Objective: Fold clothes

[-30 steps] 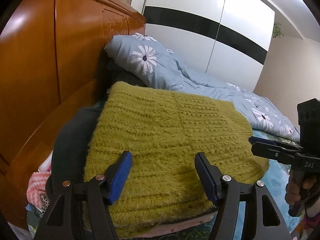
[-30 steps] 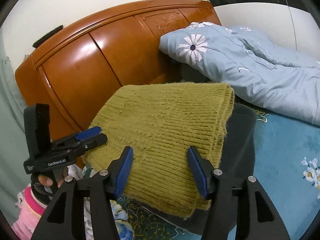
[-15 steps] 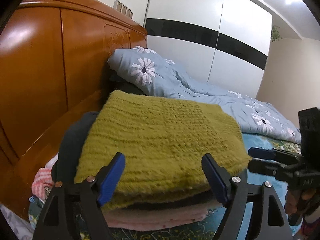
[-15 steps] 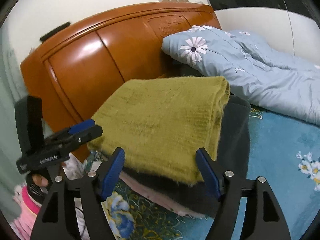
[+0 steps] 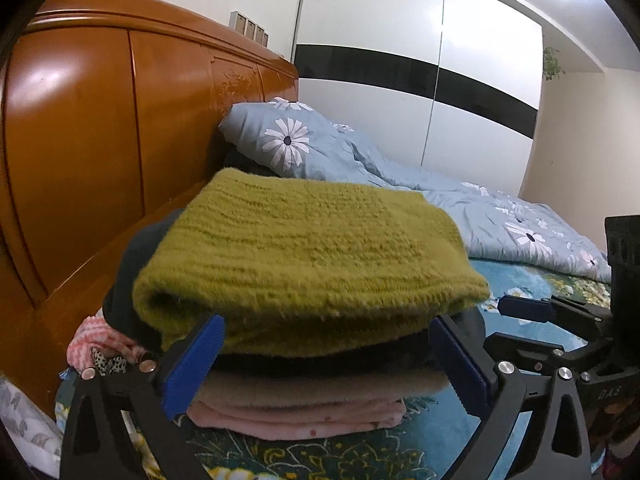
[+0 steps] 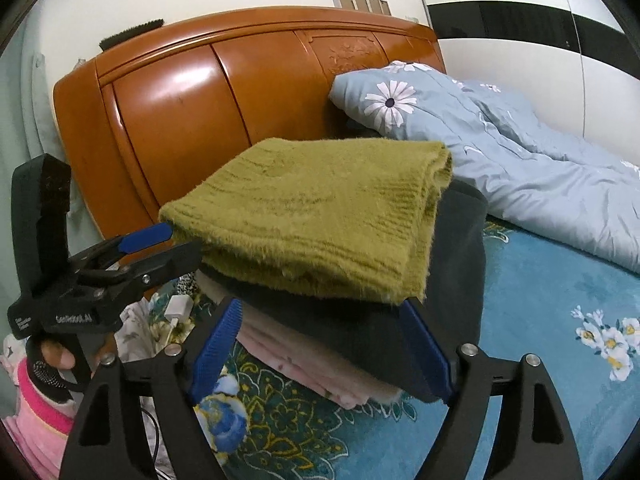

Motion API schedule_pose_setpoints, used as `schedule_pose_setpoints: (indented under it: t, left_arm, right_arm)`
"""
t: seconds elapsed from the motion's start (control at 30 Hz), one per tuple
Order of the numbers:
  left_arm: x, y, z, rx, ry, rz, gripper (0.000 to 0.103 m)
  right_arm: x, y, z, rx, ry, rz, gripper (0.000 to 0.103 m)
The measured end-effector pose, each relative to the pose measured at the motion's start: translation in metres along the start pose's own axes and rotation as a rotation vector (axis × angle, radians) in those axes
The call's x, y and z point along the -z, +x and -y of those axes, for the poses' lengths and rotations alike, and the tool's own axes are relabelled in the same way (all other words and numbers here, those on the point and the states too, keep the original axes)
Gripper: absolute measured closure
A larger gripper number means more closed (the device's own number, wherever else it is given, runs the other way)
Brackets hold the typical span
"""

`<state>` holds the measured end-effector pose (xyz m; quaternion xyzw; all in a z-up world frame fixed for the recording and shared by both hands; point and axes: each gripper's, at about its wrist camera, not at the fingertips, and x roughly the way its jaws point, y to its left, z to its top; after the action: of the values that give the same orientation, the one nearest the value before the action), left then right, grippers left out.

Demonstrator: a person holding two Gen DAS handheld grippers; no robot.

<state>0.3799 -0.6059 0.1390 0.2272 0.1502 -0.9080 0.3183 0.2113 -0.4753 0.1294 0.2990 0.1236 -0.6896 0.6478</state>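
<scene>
A folded olive-green knit sweater tops a stack of folded clothes on the bed, over a dark garment, a beige layer and a pink one. My left gripper is open and low at the stack's near edge, its blue pads level with the dark and beige layers. My right gripper is open too, at an adjoining side, with pads beside the dark and pink layers. Each view shows the other gripper: the right gripper and the left gripper, held by a hand. Nothing is gripped.
An orange wooden headboard stands close behind the stack. A blue daisy-print duvet and pillow lie to the right on the teal floral sheet. Loose pink and patterned clothes and a white charger plug sit at the left.
Both grippers have dropped from above the sweater to the level of the stack's lower layers, and they stay open. The stack has not moved.
</scene>
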Motion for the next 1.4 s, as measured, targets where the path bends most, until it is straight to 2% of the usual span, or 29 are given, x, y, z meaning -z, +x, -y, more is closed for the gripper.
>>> schedule_pose_setpoints:
  t: [0.17, 0.27, 0.4, 0.53, 0.67, 0.87, 1.07, 1.4]
  left_arm:
    - [0.019, -0.007, -0.001, -0.008, -0.048, 0.008, 0.000]
    - [0.031, -0.009, -0.003, -0.013, -0.082, 0.006, 0.000]
    - [0.046, -0.013, -0.004, -0.025, -0.132, 0.006, 0.000]
    - [0.058, -0.013, -0.007, -0.063, -0.188, -0.006, 0.000]
    - [0.069, -0.020, -0.007, -0.144, -0.227, -0.004, 0.000]
    - [0.076, -0.032, 0.009, -0.227, -0.179, -0.006, 0.000]
    - [0.077, -0.039, 0.030, -0.224, -0.135, -0.036, 0.000]
    - [0.070, -0.063, 0.046, -0.244, -0.147, 0.001, 0.000]
  right_arm:
    - [0.010, -0.005, 0.001, 0.019, 0.001, 0.003, 0.019]
    - [0.016, -0.008, 0.004, 0.023, 0.016, 0.003, 0.007]
    - [0.024, -0.013, 0.005, 0.037, 0.015, 0.008, 0.002]
    - [0.030, -0.019, 0.003, 0.059, 0.016, 0.018, 0.001]
    - [0.036, -0.026, -0.001, 0.070, 0.023, 0.016, 0.001]
    - [0.047, -0.036, -0.010, 0.117, 0.024, 0.000, 0.001]
    - [0.055, -0.053, -0.017, 0.164, 0.035, 0.015, 0.001]
    - [0.057, -0.085, -0.018, 0.192, 0.064, 0.048, 0.001]
